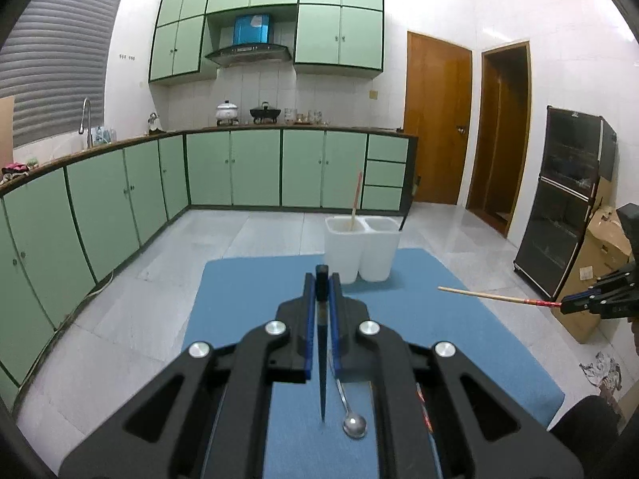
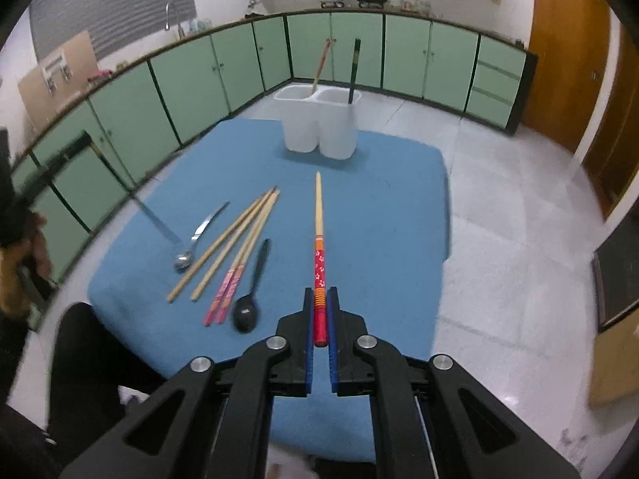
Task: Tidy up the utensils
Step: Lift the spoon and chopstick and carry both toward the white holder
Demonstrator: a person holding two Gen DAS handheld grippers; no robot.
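holder (image 2: 319, 127) openings unobstructed, utensils (image 2: 235, 247) left

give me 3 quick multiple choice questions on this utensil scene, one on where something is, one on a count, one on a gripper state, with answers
1. Where does the white two-cup holder stand?
A. far end of the blue mat
B. on the floor
C. on the counter

2. How many utensils stand in the holder?
A. none
B. two
C. five

3. What is the right gripper doing?
A. open, empty
B. shut on a spoon
C. shut on the red-handled chopstick

Answers: 1 A, it sits on the mat's far edge. 2 B, one stick in each cup. 3 C, the pads clamp the chopstick's red end.
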